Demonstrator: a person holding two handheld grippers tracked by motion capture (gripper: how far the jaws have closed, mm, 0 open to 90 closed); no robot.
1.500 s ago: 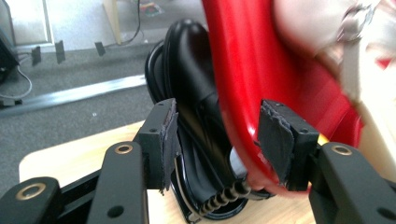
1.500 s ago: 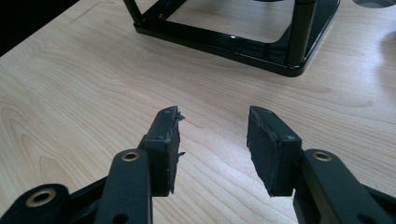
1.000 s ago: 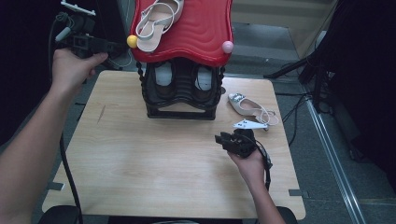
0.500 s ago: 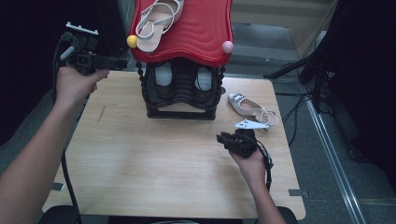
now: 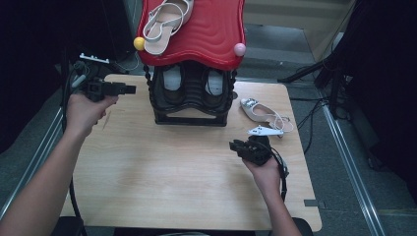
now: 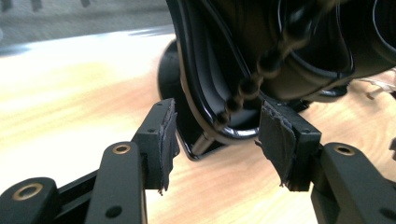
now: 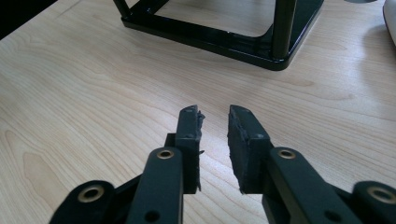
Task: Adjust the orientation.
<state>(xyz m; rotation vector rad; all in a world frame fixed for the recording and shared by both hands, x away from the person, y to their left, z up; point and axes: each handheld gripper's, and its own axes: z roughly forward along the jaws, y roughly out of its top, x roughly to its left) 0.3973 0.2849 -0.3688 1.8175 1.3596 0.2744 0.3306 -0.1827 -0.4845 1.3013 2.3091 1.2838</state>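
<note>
A black shoe rack [image 5: 192, 118] with a wavy red top [image 5: 206, 34] stands at the back of the wooden table [image 5: 162, 172]. One beige sandal [image 5: 164, 24] lies on the red top and its mate [image 5: 260, 112] lies on the table to the rack's right. My left gripper [image 5: 130, 89] hovers level at the rack's left side, open; in the left gripper view [image 6: 215, 116] the rack's corner post [image 6: 201, 88] shows beyond the empty jaws. My right gripper [image 5: 235, 146] rests low over the table; its jaws [image 7: 215, 114] have just been closing, a narrow gap left and nothing between them.
A pair of shoes [image 5: 173, 81] sits inside the rack. A yellow ball [image 5: 139, 43] and a pink ball [image 5: 239, 49] tip the red top's corners, and a beaded chain [image 6: 252, 84] hangs down the rack's side. Cables and a metal rail [image 5: 344, 147] lie on the floor at the right.
My left hand has come down from beside the red top to the level of the rack's lower shelf, nearer the table. The right hand has kept its place.
</note>
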